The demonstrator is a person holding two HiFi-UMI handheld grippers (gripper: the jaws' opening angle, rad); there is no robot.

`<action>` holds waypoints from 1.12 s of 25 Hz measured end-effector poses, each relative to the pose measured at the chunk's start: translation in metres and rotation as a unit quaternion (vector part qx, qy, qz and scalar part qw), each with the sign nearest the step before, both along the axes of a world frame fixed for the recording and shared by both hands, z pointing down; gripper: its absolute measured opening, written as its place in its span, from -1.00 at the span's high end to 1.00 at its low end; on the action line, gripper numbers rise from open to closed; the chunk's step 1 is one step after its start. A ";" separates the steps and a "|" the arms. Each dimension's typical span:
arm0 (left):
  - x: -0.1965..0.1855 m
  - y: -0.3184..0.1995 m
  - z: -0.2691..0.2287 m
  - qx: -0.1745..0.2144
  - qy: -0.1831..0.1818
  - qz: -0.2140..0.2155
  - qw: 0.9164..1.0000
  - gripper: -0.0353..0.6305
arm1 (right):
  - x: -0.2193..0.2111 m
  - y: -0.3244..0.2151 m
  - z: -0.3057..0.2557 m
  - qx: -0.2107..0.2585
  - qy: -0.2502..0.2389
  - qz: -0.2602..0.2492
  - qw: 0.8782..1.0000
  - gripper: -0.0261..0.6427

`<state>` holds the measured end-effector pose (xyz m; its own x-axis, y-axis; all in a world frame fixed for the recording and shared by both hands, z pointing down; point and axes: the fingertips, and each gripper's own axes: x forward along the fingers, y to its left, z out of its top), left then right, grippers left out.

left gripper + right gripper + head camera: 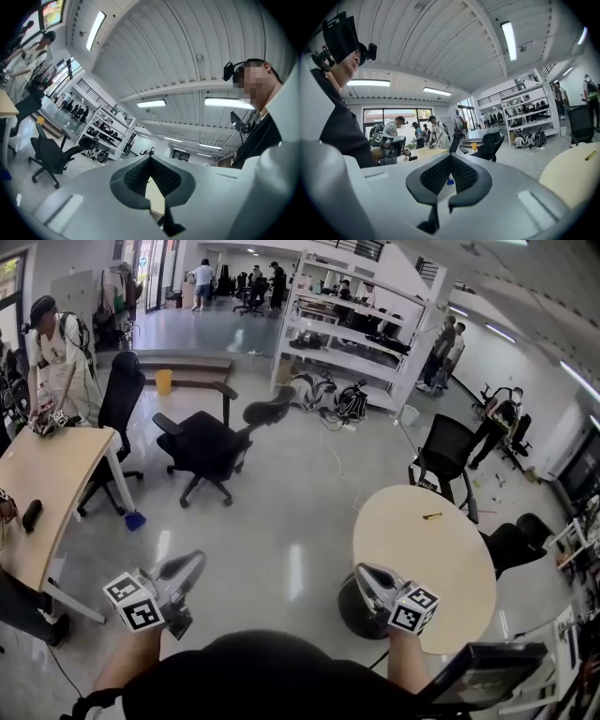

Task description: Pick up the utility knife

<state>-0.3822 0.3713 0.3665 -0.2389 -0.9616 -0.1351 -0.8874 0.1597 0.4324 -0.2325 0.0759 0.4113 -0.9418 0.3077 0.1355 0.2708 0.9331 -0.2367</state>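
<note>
The utility knife is a small yellow and black tool lying near the far edge of the round beige table at the right. In the right gripper view the knife shows far right on that table. My right gripper hovers at the table's near left rim, well short of the knife, jaws shut and empty. My left gripper hangs over the shiny floor to the left, also shut on nothing.
A black office chair stands on the floor ahead, another behind the round table. A long beige desk runs along the left with a person beside it. White shelving stands at the back. A dark flat device sits lower right.
</note>
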 end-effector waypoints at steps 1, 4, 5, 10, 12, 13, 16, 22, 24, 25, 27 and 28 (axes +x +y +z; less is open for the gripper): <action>-0.006 -0.004 0.003 -0.002 0.002 -0.001 1.000 0.91 | -0.007 -0.003 0.002 -0.001 0.002 -0.003 1.000 0.88; -0.024 -0.020 0.008 -0.008 0.001 -0.011 1.000 0.91 | -0.032 -0.020 0.009 -0.003 0.004 -0.014 1.000 0.88; -0.030 -0.026 0.008 -0.009 -0.001 -0.016 1.000 0.91 | -0.042 -0.029 0.011 -0.005 0.002 -0.018 1.000 0.88; -0.068 -0.061 0.006 -0.016 -0.011 -0.056 0.998 0.91 | -0.103 -0.079 0.018 -0.015 -0.013 -0.049 0.999 0.88; -0.080 -0.081 0.004 -0.015 -0.005 -0.073 0.997 0.91 | -0.125 -0.104 0.017 -0.018 -0.011 -0.063 0.998 0.88; -0.084 -0.092 0.002 -0.016 -0.002 -0.080 0.997 0.91 | -0.135 -0.117 0.015 -0.017 -0.012 -0.072 0.997 0.88; -0.098 -0.128 -0.008 -0.018 -0.005 -0.102 0.995 0.91 | -0.161 -0.156 0.003 -0.012 -0.020 -0.098 0.995 0.88; -0.128 -0.217 -0.014 -0.003 -0.001 -0.096 0.995 0.91 | -0.201 -0.230 0.005 -0.017 -0.023 -0.112 0.993 0.88; -0.139 -0.238 -0.010 -0.004 0.005 -0.088 0.996 0.91 | -0.208 -0.250 0.008 -0.021 -0.023 -0.104 0.994 0.88; -0.144 -0.247 -0.008 -0.006 0.010 -0.084 0.996 0.91 | -0.209 -0.257 0.009 -0.023 -0.021 -0.100 0.994 0.88; -0.157 -0.261 -0.005 -0.010 0.015 -0.076 0.997 0.91 | -0.212 -0.270 0.012 -0.024 -0.017 -0.091 0.995 0.88; -0.167 -0.269 -0.004 -0.010 0.016 -0.071 0.997 0.91 | -0.214 -0.277 0.014 -0.024 -0.014 -0.084 0.996 0.88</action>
<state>-0.5489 0.1025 0.3628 -0.3765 -0.9204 -0.1052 -0.8408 0.2917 0.4561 -0.4469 -0.2014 0.4250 -0.8799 0.4665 0.0901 0.4291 0.8617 -0.2707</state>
